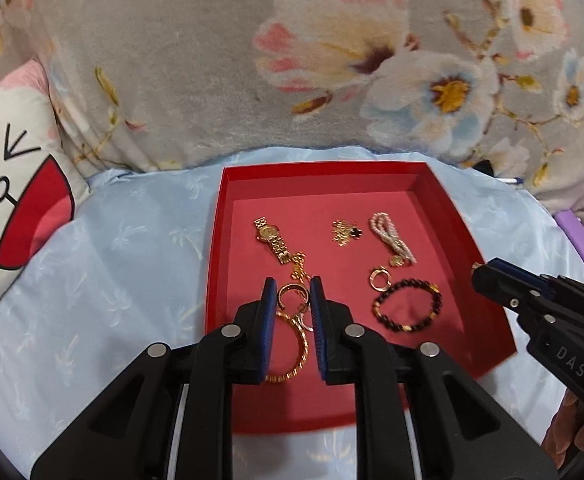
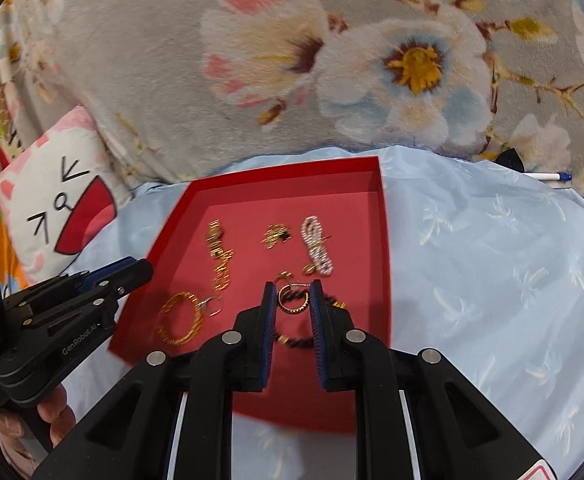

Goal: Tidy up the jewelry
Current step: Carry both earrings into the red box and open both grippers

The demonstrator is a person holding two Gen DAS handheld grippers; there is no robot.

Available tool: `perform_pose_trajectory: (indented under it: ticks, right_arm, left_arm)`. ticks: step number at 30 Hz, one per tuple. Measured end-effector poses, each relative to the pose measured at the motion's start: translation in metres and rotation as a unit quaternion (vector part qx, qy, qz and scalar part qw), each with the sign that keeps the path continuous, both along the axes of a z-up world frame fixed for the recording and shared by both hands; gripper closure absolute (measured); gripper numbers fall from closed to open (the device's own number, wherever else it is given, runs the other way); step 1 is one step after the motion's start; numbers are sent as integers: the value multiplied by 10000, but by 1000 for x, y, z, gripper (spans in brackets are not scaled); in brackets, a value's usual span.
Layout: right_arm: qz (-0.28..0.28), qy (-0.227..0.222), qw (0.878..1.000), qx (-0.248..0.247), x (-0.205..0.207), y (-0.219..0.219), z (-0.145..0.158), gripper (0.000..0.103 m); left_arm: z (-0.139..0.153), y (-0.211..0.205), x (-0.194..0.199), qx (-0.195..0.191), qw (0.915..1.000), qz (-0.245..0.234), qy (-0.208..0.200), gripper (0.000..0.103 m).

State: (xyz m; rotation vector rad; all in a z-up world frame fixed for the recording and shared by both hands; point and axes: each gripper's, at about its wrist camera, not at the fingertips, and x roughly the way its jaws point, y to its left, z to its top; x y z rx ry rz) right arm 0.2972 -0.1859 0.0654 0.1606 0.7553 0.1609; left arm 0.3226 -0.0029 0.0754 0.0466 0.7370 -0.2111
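Observation:
A red tray [image 1: 220, 240] [image 2: 384, 248] on the light blue cover holds jewelry: a gold watch [image 1: 272, 238] [image 2: 218, 242], a gold brooch [image 1: 344, 232] [image 2: 276, 235], a pearl bracelet [image 1: 392, 238] [image 2: 317, 245], a gold hoop earring [image 1: 380, 279], a dark bead bracelet [image 1: 408, 308] and a gold bangle [image 1: 296, 344] [image 2: 182, 318]. My left gripper [image 1: 292, 286] grips a small gold hoop earring [image 1: 292, 294] above the bangle. My right gripper [image 2: 292, 292] grips another gold hoop earring [image 2: 293, 298] above the dark bracelet.
A floral grey blanket [image 1: 292, 60] rises behind the tray. A cartoon pillow [image 1: 8, 184] [image 2: 64, 208] lies at the left. A pen [image 2: 550, 176] lies at the far right. A purple edge [image 1: 576, 232] borders the bed on the right.

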Motion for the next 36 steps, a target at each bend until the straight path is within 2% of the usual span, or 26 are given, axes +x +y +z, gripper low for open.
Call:
perform_pose_trajectory:
  ticks: [6, 11, 16, 18, 20, 22, 29, 31, 32, 33, 36]
  right_arm:
    - [-138, 211, 9996, -150, 35, -5, -20, 87]
    - [-155, 403, 9989, -201, 48, -4, -36, 87]
    - [-166, 326, 9990, -245, 52, -4, -38, 87]
    - [-177, 295, 9992, -197, 53, -6, -37, 87]
    - [-203, 247, 9994, -146, 52, -9, -34, 85]
    - [-216, 186, 9995, -104, 50, -11, -30, 85]
    - [-291, -118, 9995, 21, 25, -19, -8, 84]
    - [-285, -151, 9995, 73, 14, -19, -5, 83]
    - [-278, -185, 9994, 76, 7, -18, -4, 79]
    - [-263, -207, 9994, 71, -1, -15, -3, 73]
    - [-256, -248, 9994, -5, -19, -8, -6, 65]
  left_arm:
    - [-19, -2, 31, 36, 9995, 178, 243, 87]
    - [-31, -3, 43, 148, 9991, 221, 337, 87]
    - [-36, -1, 47, 187, 9990, 241, 322, 86]
    - [-34, -2, 46, 220, 9991, 262, 260, 82]
    - [-32, 0, 45, 183, 9991, 282, 239, 68]
    - [-27, 2, 43, 111, 9993, 314, 167, 63]
    - [-12, 5, 31, 72, 9992, 397, 8, 61]
    - [-9, 5, 22, 139, 9990, 427, -88, 56]
    - [-7, 5, 16, 124, 9989, 425, -133, 52]
    - [-6, 5, 10, 117, 9990, 413, -157, 52]
    - [-5, 5, -6, 92, 9989, 423, -188, 52]
